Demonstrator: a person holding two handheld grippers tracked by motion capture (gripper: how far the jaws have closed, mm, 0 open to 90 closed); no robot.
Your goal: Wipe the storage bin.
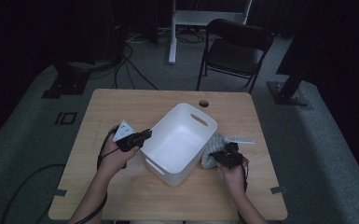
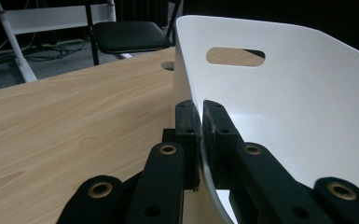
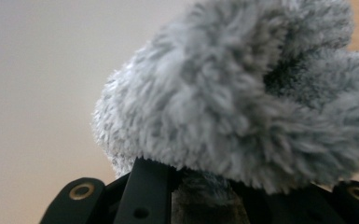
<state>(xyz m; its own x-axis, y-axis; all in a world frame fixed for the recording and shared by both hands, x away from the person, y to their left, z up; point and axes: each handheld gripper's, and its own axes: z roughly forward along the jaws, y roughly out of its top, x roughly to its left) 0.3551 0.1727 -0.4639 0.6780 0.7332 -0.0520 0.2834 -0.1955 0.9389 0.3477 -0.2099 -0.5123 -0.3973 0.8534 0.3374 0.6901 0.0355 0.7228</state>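
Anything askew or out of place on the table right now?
The white bin sits turned at an angle to the table edges, its rim pinched by the left gripper. The right gripper holds a grey fluffy item outside it. No damage visible.

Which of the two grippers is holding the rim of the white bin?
The left gripper: its jaws pinch the white bin's thin wall. The right gripper holds a grey fluffy thing beside the bin instead.
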